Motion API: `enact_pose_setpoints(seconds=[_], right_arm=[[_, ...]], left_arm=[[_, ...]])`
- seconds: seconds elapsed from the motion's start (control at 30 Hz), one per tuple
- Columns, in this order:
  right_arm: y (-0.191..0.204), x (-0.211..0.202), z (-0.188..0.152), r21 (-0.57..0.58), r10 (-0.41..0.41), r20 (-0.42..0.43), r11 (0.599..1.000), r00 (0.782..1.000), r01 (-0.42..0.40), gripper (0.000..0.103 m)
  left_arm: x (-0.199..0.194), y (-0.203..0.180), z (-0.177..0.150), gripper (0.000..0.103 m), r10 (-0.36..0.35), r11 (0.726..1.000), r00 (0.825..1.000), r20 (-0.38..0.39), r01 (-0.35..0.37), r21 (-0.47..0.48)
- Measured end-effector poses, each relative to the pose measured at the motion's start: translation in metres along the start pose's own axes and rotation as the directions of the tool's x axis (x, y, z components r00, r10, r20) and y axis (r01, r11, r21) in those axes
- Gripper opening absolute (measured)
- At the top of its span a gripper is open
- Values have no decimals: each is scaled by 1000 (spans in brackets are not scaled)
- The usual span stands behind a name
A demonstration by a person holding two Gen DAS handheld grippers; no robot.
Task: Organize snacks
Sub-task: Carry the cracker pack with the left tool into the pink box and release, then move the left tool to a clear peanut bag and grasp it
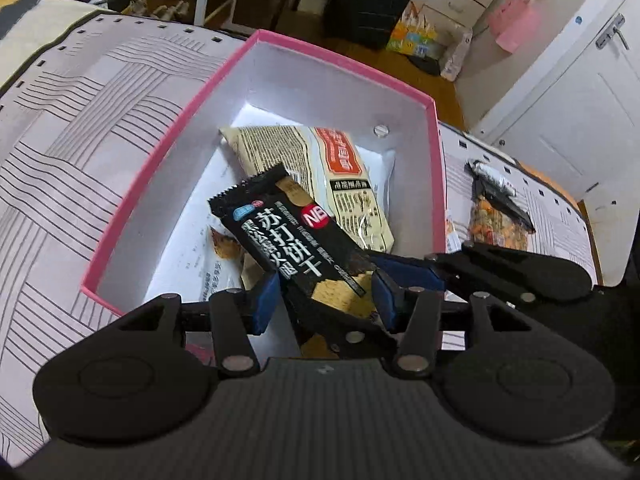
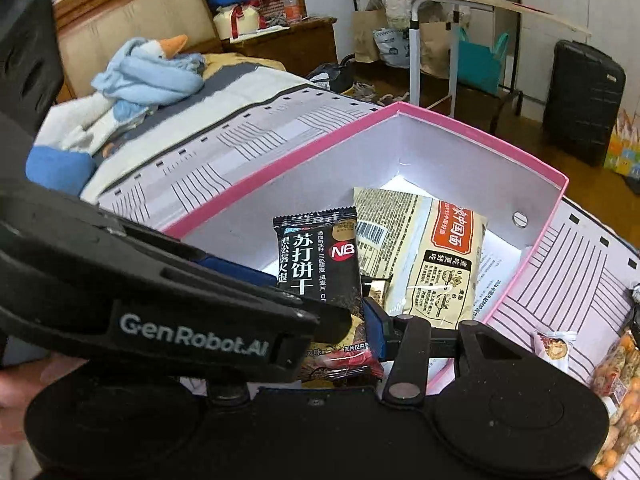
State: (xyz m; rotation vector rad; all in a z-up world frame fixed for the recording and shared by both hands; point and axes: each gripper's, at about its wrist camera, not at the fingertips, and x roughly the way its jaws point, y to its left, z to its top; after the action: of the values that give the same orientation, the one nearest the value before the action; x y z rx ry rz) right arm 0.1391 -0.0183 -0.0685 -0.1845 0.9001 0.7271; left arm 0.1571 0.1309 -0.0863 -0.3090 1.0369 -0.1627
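Note:
A black soda cracker packet (image 1: 292, 240) hangs over the open pink box (image 1: 168, 136). In the left wrist view the right gripper (image 1: 360, 276) comes in from the right and pinches the packet's lower end. My left gripper (image 1: 324, 296) has its blue pads apart on either side of the packet. In the right wrist view the same packet (image 2: 320, 264) sits between the right gripper's (image 2: 340, 320) blue pads, with the left gripper's black body crossing in front. A beige noodle packet (image 1: 332, 176) lies in the box (image 2: 280, 160), also in the right wrist view (image 2: 432, 256).
The box rests on a striped white sheet (image 1: 60, 160) on a bed. A clear bag of orange snacks (image 1: 496, 224) and a black-clipped packet lie right of the box; they show in the right wrist view (image 2: 616, 376) too. A stuffed goose (image 2: 140, 76) lies further up the bed.

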Motion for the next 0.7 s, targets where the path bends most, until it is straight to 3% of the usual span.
enact_pose_setpoints(seconds=[0.2,0.37,0.7], right_arm=[[4,-11,-6,-42,-12,18,999,1000,13,64],[5,-44,-15,-41,-43,46,998,998,45,64],[-14,-123,-37,45,-127,96,991,987,124,64]], left_arm=[[6,-9,-8,49,27,999,999,17,-28,38],[-9,-21,-14,51,73,993,995,73,-80,90],[-56,-47,-29,56,7,986,996,94,-23,165]])
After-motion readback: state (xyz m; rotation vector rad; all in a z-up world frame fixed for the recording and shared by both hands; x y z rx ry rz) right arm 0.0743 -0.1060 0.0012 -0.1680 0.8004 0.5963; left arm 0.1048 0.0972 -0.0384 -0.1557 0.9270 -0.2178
